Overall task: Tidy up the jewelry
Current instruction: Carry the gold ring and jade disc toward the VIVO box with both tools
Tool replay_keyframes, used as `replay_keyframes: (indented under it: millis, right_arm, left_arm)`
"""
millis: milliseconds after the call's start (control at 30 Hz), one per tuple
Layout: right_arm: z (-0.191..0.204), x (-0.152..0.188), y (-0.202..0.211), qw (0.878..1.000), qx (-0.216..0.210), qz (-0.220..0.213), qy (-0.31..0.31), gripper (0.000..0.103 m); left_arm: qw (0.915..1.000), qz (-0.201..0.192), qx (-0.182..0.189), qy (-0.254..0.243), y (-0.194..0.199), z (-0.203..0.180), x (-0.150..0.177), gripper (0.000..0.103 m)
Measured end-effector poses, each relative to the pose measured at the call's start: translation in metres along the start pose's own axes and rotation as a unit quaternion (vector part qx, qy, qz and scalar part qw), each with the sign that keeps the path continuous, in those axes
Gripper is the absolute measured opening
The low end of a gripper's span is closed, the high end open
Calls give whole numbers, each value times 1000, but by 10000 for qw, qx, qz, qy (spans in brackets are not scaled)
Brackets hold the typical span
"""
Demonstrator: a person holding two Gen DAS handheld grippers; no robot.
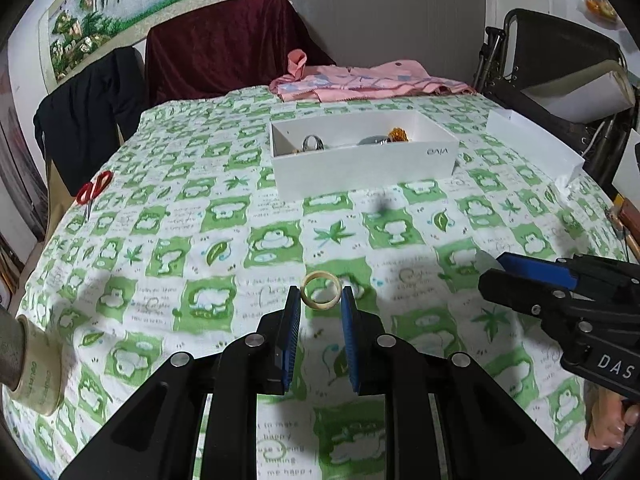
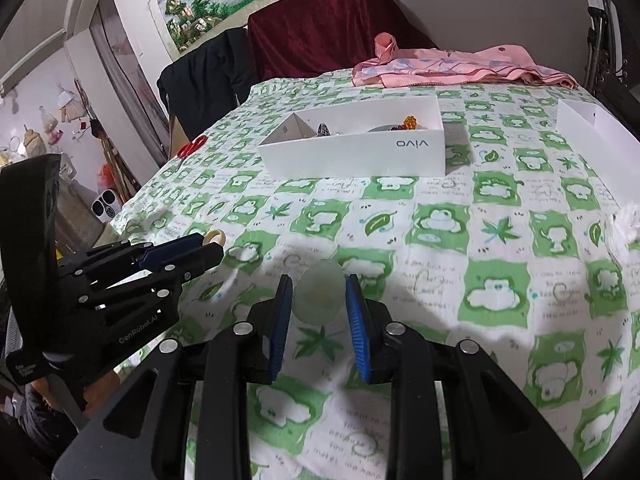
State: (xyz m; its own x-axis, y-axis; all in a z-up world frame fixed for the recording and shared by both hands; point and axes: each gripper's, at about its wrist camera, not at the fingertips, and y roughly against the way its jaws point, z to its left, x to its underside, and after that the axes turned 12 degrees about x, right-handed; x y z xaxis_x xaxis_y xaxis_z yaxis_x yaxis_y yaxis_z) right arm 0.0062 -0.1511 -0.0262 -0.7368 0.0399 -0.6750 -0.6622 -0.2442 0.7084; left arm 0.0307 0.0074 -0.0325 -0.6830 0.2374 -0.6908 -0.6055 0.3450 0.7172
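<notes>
- Red scissors [image 1: 94, 191] lie at the left edge of the green-and-white cloth [image 1: 224, 216].
- Pink garment [image 1: 360, 80] lies crumpled at the far edge.
- Tape roll [image 1: 38, 368] sits at the near left.
- Maroon drape [image 1: 224, 48] and black garment [image 1: 92, 108] hang behind.

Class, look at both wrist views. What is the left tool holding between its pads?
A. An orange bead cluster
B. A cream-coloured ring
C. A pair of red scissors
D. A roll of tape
B: the cream-coloured ring sits pinched between the blue pads of the left tool; the right wrist view shows it at that tool's tip too.
</notes>
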Motion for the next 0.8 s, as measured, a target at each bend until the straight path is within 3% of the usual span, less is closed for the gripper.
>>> replay_keyframes:
  millis: [400,600,800]
  right_arm:
    - [-9,0,-4,9996,-227,59,-186,26]
    - [-10,0,-2,9994,-277,34,-207,26]
    - [-10,0,-2,9994,-276,34,-211,26]
  left_arm:
    - [9994,349,51,31,-15,4,2,21]
    - [9992,411,-8,-17,-21,2,-1,28]
    - [9992,399,-9,65,-24,5,-5,26]
